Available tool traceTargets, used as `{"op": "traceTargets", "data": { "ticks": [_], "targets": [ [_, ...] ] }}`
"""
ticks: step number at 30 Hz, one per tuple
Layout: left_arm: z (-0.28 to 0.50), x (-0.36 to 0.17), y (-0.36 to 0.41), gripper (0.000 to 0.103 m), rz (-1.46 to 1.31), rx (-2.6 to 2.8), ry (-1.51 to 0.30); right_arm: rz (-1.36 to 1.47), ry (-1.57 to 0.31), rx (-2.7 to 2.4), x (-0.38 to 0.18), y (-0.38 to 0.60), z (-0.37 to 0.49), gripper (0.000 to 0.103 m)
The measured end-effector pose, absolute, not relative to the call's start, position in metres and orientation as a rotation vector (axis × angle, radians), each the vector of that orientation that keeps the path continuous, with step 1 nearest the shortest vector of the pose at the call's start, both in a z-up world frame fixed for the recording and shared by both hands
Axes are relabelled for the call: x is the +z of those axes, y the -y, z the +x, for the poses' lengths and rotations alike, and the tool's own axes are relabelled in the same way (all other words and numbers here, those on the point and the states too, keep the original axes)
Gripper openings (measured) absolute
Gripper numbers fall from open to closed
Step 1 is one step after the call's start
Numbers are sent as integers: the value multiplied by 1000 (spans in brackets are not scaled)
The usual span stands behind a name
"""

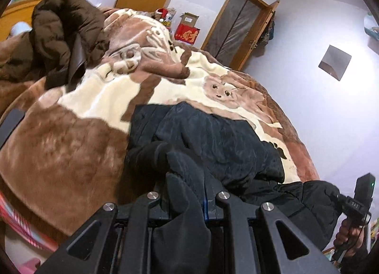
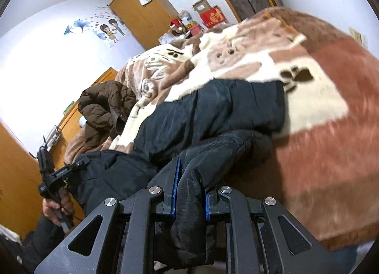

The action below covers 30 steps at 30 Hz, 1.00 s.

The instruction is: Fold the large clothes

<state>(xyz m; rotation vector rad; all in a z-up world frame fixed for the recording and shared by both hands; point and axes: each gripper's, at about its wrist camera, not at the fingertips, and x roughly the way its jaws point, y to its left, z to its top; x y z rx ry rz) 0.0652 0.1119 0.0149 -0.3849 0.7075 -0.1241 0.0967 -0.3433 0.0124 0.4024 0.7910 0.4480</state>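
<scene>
Together, left tool (image 1: 187, 193) and right tool (image 2: 189, 193) each clamped on black padded jacket (image 1: 213, 141), spread on plush blanket-covered bed (image 1: 71, 151), brown jacket (image 1: 64, 30) heaped far left.

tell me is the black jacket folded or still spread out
Not folded: the black jacket lies rumpled on the blanket, its near edge gripped by both tongs.

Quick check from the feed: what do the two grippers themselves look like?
Both the left gripper and right gripper are matte black linkage frames with triangular cutouts, silver round pivot bolts and blue-edged fingers. Each handheld unit has a black pistol handle and thin cable.
</scene>
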Motion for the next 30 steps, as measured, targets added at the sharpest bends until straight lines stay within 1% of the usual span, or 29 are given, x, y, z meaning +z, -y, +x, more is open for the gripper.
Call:
{"op": "traceTargets", "data": {
  "ticks": [8, 14, 17, 22, 24, 27, 30],
  "targets": [
    [125, 30, -112, 17, -369, -130, -701, 361, -777, 410, 28, 339, 154, 17],
    [189, 18, -131, 18, -431, -78, -733, 420, -809, 350, 20, 350, 209, 17],
    [224, 6, -132, 19, -425, -49, -759, 454, -854, 308, 1, 360, 248, 17],
    [277, -32, -124, 21, -374, 1, -840, 416, -954, 252, -41, 362, 299, 17],
    [296, -49, -121, 25, -362, 21, -871, 398, -993, 239, -59, 359, 313, 17],
    [315, -69, -118, 26, -358, 37, -901, 402, -1037, 235, -79, 359, 331, 20],
    [326, -78, -115, 29, -347, 39, -920, 435, -1065, 258, -93, 363, 341, 21]
  ]
}}
